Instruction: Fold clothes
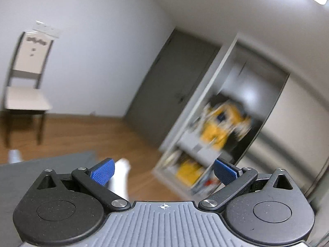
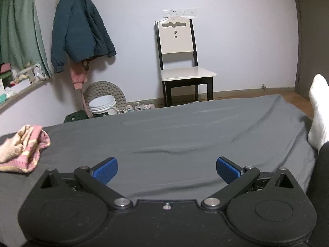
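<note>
A crumpled pink and cream garment (image 2: 20,149) lies on the grey bed sheet (image 2: 174,131) at the far left of the right wrist view. My right gripper (image 2: 167,169) hovers open over the sheet's near part, well right of the garment, nothing between its blue pads (image 2: 105,169). My left gripper (image 1: 163,171) is open too, tilted and aimed off the bed toward the room; its view is blurred. Only a dark corner of the bed (image 1: 41,164) shows there, and no clothing.
A person's white-socked foot (image 2: 318,111) rests at the bed's right edge, also seen as a sock (image 1: 121,177) between the left fingers. A white chair (image 2: 181,61) stands by the wall. A dark jacket (image 2: 80,26) hangs left. An open cabinet (image 1: 216,127) holds yellow items.
</note>
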